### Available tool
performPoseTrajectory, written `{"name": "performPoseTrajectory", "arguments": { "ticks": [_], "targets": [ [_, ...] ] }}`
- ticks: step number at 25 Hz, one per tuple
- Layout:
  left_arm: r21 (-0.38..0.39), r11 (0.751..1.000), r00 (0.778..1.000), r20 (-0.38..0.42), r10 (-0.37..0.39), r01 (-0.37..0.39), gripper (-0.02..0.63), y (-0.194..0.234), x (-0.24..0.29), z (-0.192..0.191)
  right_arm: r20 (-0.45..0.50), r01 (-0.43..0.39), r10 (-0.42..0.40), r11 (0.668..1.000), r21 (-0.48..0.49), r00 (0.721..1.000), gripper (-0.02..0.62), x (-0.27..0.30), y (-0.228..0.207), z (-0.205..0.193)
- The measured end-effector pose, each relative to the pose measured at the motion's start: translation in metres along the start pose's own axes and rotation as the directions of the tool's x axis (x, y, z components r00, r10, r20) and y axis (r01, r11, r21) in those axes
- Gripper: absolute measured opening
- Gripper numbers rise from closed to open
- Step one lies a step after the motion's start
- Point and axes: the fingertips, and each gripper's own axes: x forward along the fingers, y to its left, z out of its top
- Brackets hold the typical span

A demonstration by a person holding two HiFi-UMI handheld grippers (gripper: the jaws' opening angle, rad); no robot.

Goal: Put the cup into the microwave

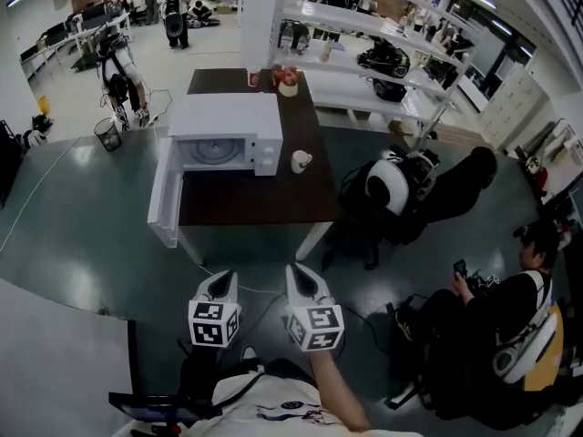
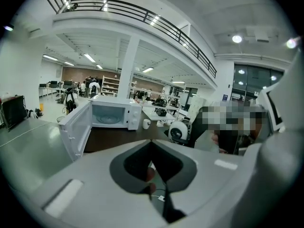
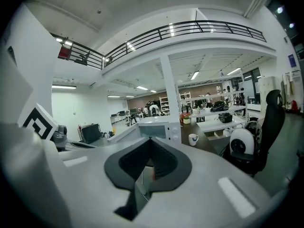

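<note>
A white cup (image 1: 300, 161) stands on the dark table (image 1: 264, 198), just right of the white microwave (image 1: 223, 135). The microwave's door (image 1: 167, 198) hangs wide open to the left, and its cavity is empty. Both grippers are low in the head view, well short of the table. My left gripper (image 1: 221, 285) and right gripper (image 1: 303, 279) are side by side, each with its jaws together and nothing held. In the left gripper view the microwave (image 2: 111, 115) and cup (image 2: 146, 124) show far ahead of the gripper (image 2: 152, 144). The right gripper (image 3: 151, 140) also faces the microwave (image 3: 159, 127) and cup (image 3: 193, 139).
A black chair carrying a round white device (image 1: 392, 189) stands right of the table. A seated person (image 1: 510, 308) is at the lower right. White shelving (image 1: 364, 53) runs behind. Small items (image 1: 285, 80) sit at the table's far end, and a bin (image 1: 107, 133) stands at the left.
</note>
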Motion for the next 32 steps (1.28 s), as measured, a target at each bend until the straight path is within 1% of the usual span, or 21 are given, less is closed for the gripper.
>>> {"name": "performPoseTrajectory", "arguments": {
  "ticks": [5, 7, 11, 17, 21, 26, 32],
  "targets": [
    [-0.007, 1.0, 0.999, -0.034, -0.016, 0.016, 0.0, -0.001, 0.015, -0.004, -0.029, -0.004, 0.005, 1.0, 0.007, 1.0, 0.002, 0.013, -0.006, -0.005],
    [-0.01, 1.0, 0.999, -0.033, -0.007, 0.006, 0.0, 0.003, 0.026, -0.002, -0.032, -0.013, 0.014, 1.0, 0.011, 0.999, 0.002, 0.024, -0.012, -0.005],
    [-0.025, 0.998, 0.997, 0.044, 0.059, -0.058, 0.0, 0.016, 0.04, 0.026, -0.033, -0.046, 0.046, 0.999, 0.012, 0.998, 0.002, 0.049, -0.023, 0.003],
    [-0.009, 0.996, 0.994, 0.066, 0.085, -0.085, 0.0, 0.02, 0.08, 0.069, 0.011, -0.092, 0.092, 0.996, 0.004, 0.996, 0.002, 0.086, -0.051, 0.04],
    [0.01, 0.997, 0.995, 0.059, 0.081, -0.082, 0.0, 0.012, 0.109, 0.08, 0.02, -0.103, 0.103, 0.995, 0.01, 0.995, 0.002, 0.105, -0.074, 0.049],
    [0.026, 0.996, 0.996, 0.051, 0.078, -0.08, 0.0, 0.003, 0.134, 0.092, 0.015, -0.114, 0.114, 0.993, 0.03, 0.993, 0.002, 0.121, -0.096, 0.053],
    [0.015, 0.996, 0.996, 0.019, 0.092, -0.092, 0.0, 0.007, 0.151, 0.089, -0.004, -0.138, 0.138, 0.989, 0.049, 0.99, 0.002, 0.135, -0.102, 0.048]
  ]
}}
